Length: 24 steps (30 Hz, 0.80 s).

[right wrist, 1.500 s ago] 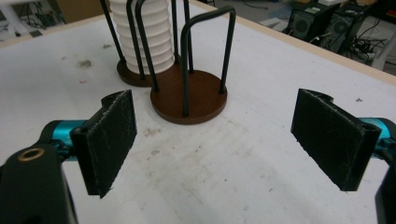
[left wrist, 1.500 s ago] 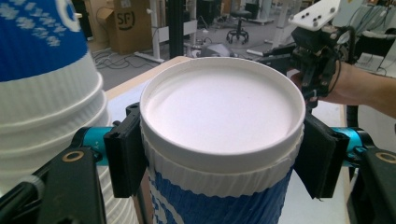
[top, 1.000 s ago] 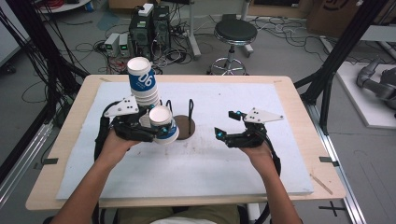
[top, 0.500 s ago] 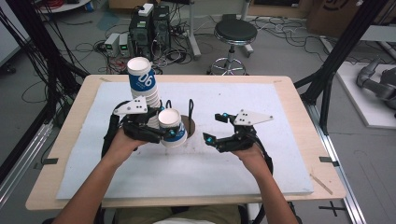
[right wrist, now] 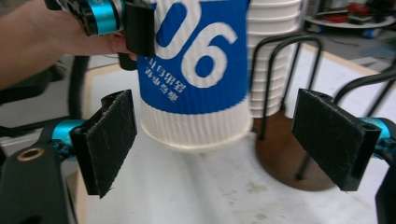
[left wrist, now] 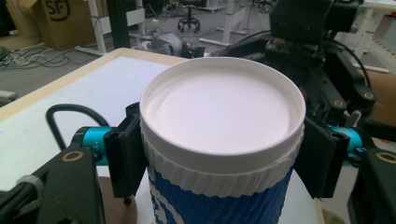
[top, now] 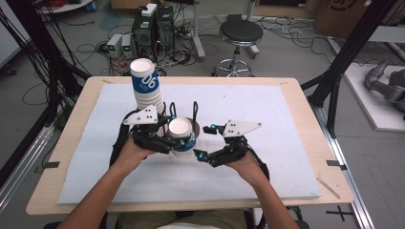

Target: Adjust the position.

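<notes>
- Left tool (top: 173, 141) is clamped on a blue-and-white corrugated paper cup with a white lid (top: 181, 137); in the left gripper view its two black pads press the ribbed band just below the lid (left wrist: 219, 105) from opposite sides.
- Gripping high on the cup leaves the lower wall and base free, which I judge to be deliberate so that the other tool can take it there.
- Cup stands upright and appears lifted clear of the white-covered worktop (top: 286, 119); in the right gripper view its base (right wrist: 194, 133) hangs above the surface, though the gap is hard to read.
- Right tool (top: 204, 143) is spread wide, holding nothing. Its jaws stand either side of the cup's lower part, apart from it on both sides, with the left-hand pad (right wrist: 109, 140) nearer than the other.
- Judgement: a hand-over or two-tool steadying of the cup is in hand; the right tool needs to centre before closing.
- Behind the cup, a tall stack of matching paper cups (top: 145, 88) sits in a black wire holder on a round brown base (right wrist: 285, 158), just beside the held cup.
- Risk: closing off-centre could tilt the cup or dent its wall.
</notes>
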Motion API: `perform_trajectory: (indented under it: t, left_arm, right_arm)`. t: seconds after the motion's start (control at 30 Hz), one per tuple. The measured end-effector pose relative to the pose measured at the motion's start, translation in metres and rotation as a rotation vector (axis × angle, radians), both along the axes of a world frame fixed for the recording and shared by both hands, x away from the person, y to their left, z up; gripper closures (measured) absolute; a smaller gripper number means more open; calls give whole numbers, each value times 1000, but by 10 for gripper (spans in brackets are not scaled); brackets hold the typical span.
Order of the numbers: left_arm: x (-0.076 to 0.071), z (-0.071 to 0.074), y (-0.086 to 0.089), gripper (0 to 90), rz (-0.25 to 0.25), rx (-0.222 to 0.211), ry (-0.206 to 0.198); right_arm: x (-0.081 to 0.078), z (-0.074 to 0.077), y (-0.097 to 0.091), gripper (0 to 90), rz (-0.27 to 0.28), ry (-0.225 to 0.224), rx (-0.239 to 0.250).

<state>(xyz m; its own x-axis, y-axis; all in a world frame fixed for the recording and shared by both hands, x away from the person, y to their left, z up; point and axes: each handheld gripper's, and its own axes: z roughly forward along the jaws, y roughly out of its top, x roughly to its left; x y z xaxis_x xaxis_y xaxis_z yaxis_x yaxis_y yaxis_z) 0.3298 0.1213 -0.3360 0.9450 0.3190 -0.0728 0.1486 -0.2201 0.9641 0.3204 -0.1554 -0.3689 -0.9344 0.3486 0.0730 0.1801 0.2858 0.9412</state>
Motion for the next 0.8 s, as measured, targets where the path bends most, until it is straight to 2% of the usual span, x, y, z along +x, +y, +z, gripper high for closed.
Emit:
perform_trajectory:
  t: [0.1,0.4,0.5,0.6,0.7,0.8]
  left_arm:
    - [-2,0,-4,284,-16,2,0]
    - [-7,-2,-12,284,-50,3,8]
    - [-7,-3,-14,284,-71,-16,20]
    - [-7,-2,-14,284,-81,-26,20]
    - [-6,-1,-12,285,-86,-36,25]
    - [-5,-2,-10,286,-92,-44,34]
  right_arm:
    - [0,-5,5,144,22,11,-10]
    - [0,-10,14,144,71,29,10]
    - [-1,-12,20,142,84,32,3]
    - [-3,-15,26,143,97,16,-16]
    - [-4,-14,26,173,101,-2,-15]
    - [-2,-13,22,199,107,11,4]
